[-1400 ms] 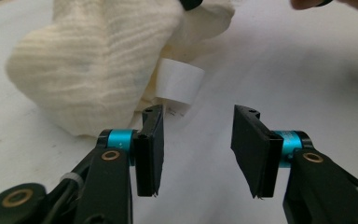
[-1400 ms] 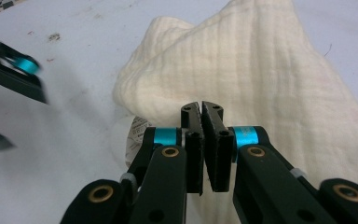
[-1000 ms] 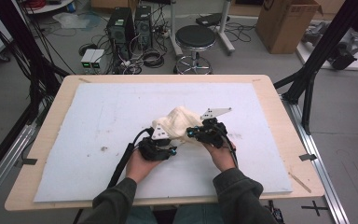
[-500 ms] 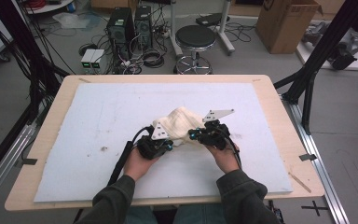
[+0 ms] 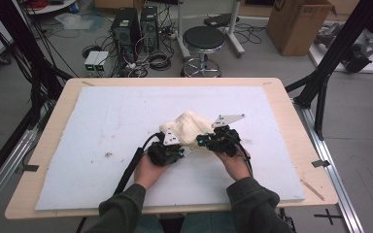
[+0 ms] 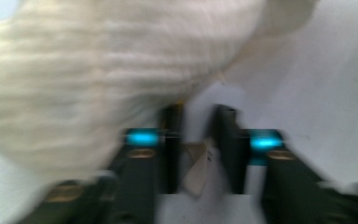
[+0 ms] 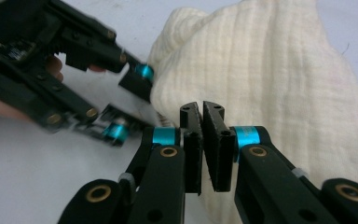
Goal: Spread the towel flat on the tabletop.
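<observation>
The cream cloth [image 5: 187, 127] lies bunched mid-table on the white mat [image 5: 102, 121]. The left gripper [image 6: 198, 135] has just parted its jaws slightly, only a small tag between them. The right gripper [image 7: 202, 114] stays nearly together, apparently pinching an edge; a regrasp likely follows.

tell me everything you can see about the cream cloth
The cloth is cream, ribbed and soft-looking, bunched into a rumpled mound on the white mat near the table's middle. The left claw meets its near left edge, jaws slightly apart. The right claw sits nearly shut at its near right edge; whether either pinches fabric is unclear.
</observation>
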Motion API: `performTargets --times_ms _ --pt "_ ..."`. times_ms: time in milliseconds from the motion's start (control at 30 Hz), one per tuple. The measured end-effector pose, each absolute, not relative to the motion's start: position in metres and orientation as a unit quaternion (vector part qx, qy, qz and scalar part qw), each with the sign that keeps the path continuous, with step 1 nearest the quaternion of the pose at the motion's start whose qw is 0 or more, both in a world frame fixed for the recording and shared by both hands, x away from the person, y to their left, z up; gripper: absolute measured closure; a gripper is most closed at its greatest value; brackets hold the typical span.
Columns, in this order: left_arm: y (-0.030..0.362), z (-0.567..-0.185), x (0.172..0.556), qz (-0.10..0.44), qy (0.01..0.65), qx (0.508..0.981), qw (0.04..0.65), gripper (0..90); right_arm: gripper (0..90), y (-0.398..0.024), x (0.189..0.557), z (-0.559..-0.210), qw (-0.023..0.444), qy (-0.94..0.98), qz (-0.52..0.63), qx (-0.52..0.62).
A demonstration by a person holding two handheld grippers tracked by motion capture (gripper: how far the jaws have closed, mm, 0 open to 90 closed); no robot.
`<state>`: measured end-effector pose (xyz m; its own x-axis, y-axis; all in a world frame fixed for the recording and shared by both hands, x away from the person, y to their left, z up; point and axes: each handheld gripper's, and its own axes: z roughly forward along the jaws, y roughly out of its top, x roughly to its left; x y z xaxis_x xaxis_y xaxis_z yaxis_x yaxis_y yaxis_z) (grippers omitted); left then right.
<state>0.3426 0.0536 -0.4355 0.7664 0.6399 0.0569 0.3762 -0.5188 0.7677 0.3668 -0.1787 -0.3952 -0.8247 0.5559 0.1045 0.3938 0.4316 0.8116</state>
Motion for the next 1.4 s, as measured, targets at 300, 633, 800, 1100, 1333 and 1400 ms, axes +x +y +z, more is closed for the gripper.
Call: performTargets --times_ms 300,633,800,1100,1333,1400 --pt "0.074 -0.414 0.326 0.186 0.254 0.862 0.397 89.4 61.0 -0.204 0.364 -0.396 0.089 0.848 0.448 0.270" --pt "0.117 -0.380 0.299 0.216 0.222 0.858 0.409 89.6 47.9 -0.215 0.366 -0.398 0.116 0.842 0.439 0.293" --pt "0.143 -0.364 0.279 0.230 0.205 0.860 0.408 89.6 47.7 -0.207 0.366 -0.407 0.096 0.856 0.418 0.288" --pt "0.165 -0.365 0.259 0.229 0.191 0.858 0.418 89.6 50.6 -0.204 0.366 -0.426 0.078 0.875 0.381 0.288" --pt "0.168 -0.393 0.255 0.187 0.196 0.853 0.446 70.5 55.2 -0.212 0.372 -0.424 0.089 0.864 0.393 0.300" --pt "0.170 -0.400 0.259 0.169 0.208 0.846 0.460 68.3 55.2 -0.213 0.374 -0.425 0.091 0.865 0.390 0.302"
